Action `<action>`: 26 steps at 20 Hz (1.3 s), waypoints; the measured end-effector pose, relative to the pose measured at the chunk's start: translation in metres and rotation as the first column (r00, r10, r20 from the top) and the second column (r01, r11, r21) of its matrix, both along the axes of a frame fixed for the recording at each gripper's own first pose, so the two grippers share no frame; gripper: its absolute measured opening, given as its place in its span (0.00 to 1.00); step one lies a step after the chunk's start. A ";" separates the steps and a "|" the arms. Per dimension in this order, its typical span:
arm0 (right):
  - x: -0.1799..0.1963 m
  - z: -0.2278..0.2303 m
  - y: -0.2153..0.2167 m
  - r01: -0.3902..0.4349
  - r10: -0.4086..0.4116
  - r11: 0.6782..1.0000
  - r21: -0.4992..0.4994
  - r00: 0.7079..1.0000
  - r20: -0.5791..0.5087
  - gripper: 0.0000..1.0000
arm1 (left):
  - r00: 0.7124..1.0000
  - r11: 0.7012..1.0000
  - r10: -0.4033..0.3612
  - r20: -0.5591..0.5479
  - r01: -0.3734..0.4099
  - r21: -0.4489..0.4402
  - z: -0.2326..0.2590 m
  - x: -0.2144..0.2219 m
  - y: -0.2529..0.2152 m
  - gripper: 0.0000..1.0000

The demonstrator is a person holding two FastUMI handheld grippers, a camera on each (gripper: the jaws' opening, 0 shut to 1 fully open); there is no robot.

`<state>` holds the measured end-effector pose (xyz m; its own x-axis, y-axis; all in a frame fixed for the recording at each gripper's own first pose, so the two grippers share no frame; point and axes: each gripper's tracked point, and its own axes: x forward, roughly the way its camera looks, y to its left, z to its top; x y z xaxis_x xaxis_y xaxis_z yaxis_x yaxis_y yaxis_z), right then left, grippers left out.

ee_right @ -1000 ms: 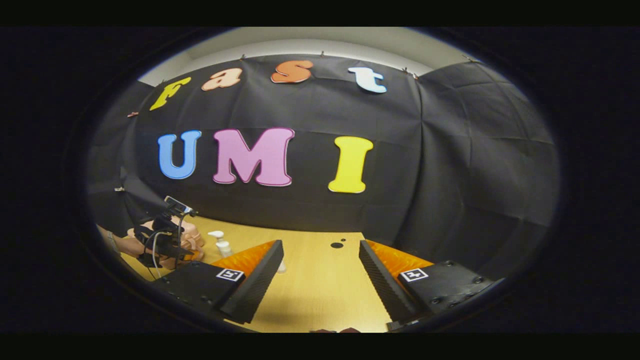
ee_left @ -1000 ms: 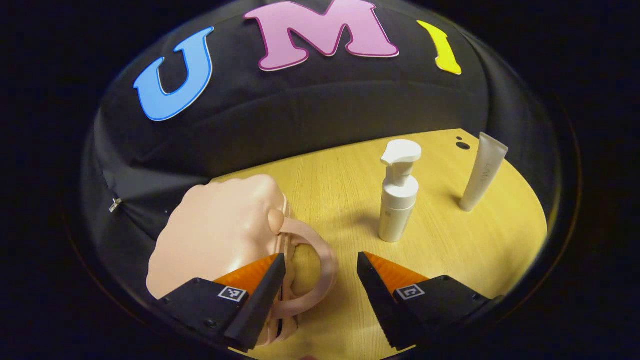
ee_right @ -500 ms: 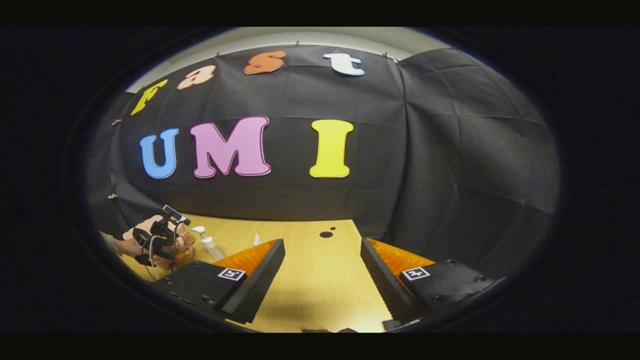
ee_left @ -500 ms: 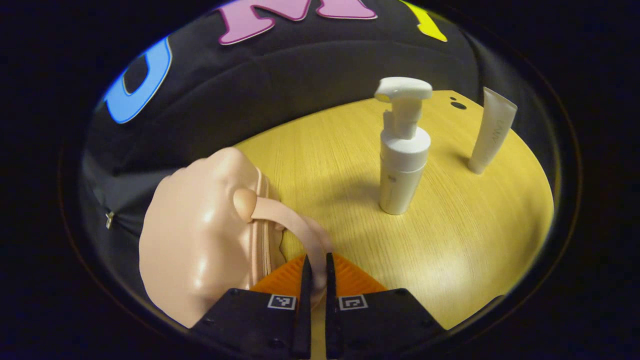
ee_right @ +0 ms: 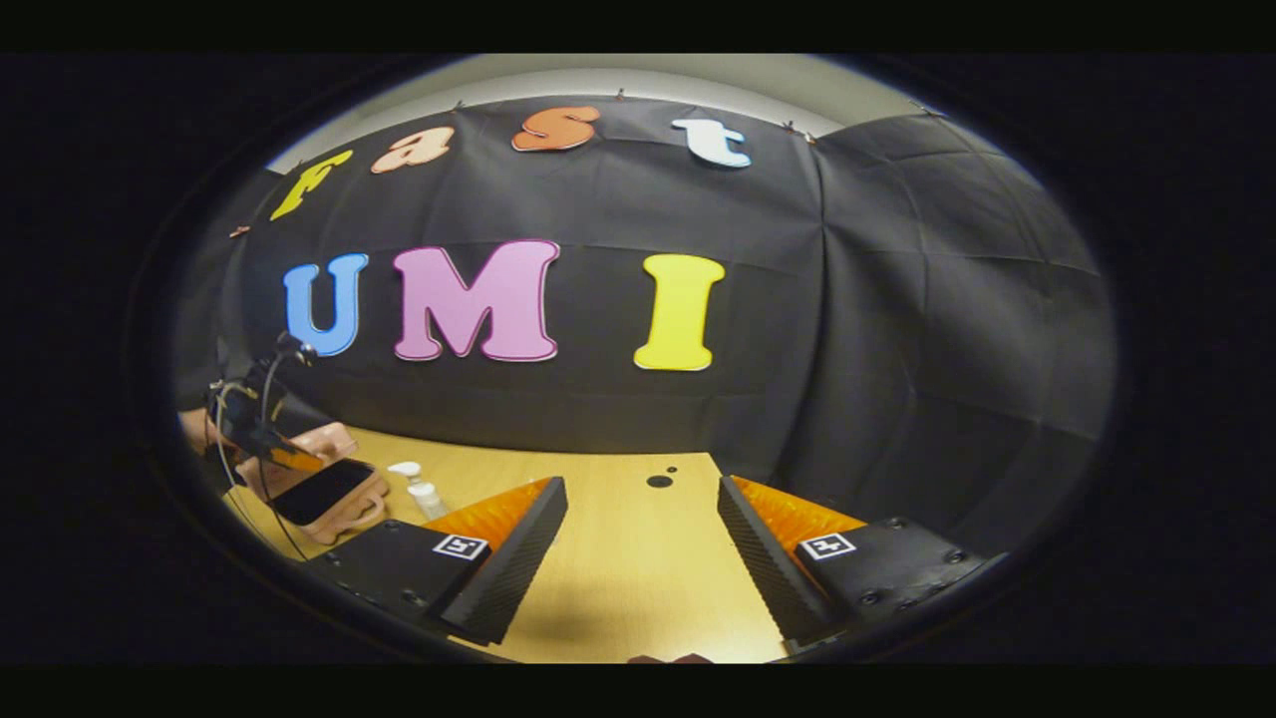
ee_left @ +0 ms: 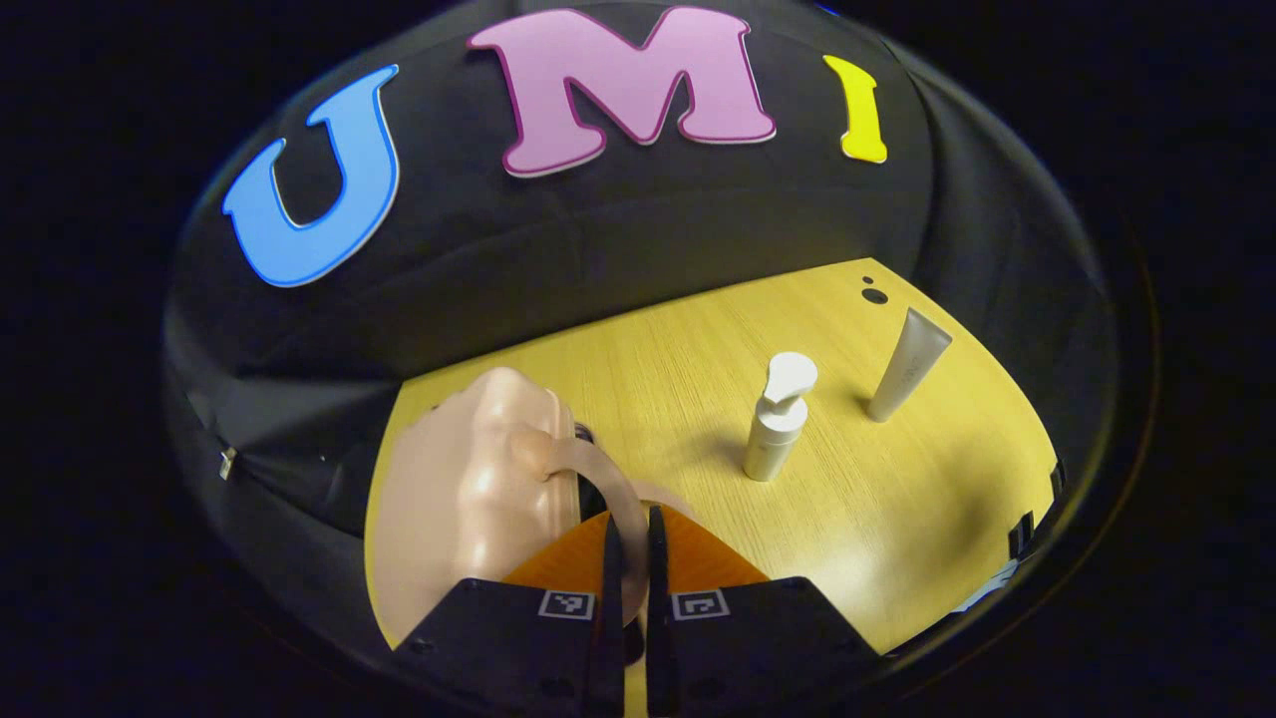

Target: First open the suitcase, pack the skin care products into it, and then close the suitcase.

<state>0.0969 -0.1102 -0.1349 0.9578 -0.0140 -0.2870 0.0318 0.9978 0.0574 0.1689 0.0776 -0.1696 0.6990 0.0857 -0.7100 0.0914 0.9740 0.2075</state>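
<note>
Wooden table (ee_left: 897,499): left gripper (ee_left: 626,558) jaws clamp suitcase handle (ee_left: 608,489); right gripper (ee_right: 643,538) jaws apart, holding nothing.

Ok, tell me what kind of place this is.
Most likely a staged recording booth rather than a home: black cloth wall behind a bare wooden table, with just a pink suitcase, pump bottle and tube set out as props.

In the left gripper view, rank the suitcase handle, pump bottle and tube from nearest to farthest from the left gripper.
1. Suitcase handle: pinched between the left gripper's fingers, at bottom centre.
2. Pump bottle: upright on the table, ahead and to the right.
3. Tube: standing farther back and farther right, near the table's far edge.
</note>
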 end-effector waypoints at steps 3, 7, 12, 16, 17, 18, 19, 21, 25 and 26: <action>0.010 0.013 0.034 -0.031 0.030 0.999 0.029 0.999 0.023 0.97 | 0.997 0.999 0.035 0.068 -0.033 -0.020 0.061 -0.005 0.049 0.13; 0.022 0.022 0.074 -0.071 0.069 0.997 0.027 0.997 0.046 0.97 | 0.983 0.991 0.069 0.170 -0.087 0.103 0.109 -0.007 0.159 0.12; 0.022 0.029 0.106 -0.089 0.089 0.996 0.002 0.995 0.039 0.97 | 0.979 0.951 0.150 0.135 -0.181 0.252 0.105 -0.019 0.298 0.08; 0.019 0.027 0.124 -0.093 0.093 0.994 -0.053 0.996 0.007 0.97 | 0.974 0.930 0.211 0.087 -0.227 0.289 0.053 -0.020 0.395 0.07; 0.017 0.027 0.129 -0.093 0.093 0.994 -0.062 0.996 -0.001 0.93 | 0.972 0.925 0.229 0.056 -0.235 0.299 0.037 -0.021 0.417 0.07; 0.015 0.026 0.133 -0.091 0.090 0.993 -0.070 0.996 -0.010 0.97 | 0.966 0.922 0.258 0.030 -0.255 0.290 0.021 -0.025 0.435 0.08; 0.014 0.026 0.137 -0.084 0.082 0.994 -0.075 0.996 -0.019 0.93 | 0.958 0.924 0.288 0.005 -0.279 0.262 -0.001 -0.024 0.445 0.07; 0.011 0.015 0.145 -0.067 0.063 0.994 -0.090 0.997 -0.047 0.97 | 0.939 0.924 0.341 -0.051 -0.324 0.205 -0.051 -0.031 0.469 0.08; -0.004 -0.030 0.194 -0.132 0.113 0.988 -0.084 0.973 -0.203 0.97 | 0.902 0.923 0.385 -0.197 -0.371 0.104 -0.147 -0.044 0.496 0.08; -0.009 -0.041 0.205 -0.147 0.126 0.987 -0.069 0.961 -0.245 0.97 | 0.892 0.915 0.404 -0.203 -0.389 0.109 -0.155 -0.045 0.502 0.08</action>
<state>0.0882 0.0951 -0.1759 0.8560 0.0774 -0.5112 -0.1027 0.9945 -0.0213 0.1239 0.5800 -0.3245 0.4271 0.3735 -0.8235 -0.2501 0.9240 0.2893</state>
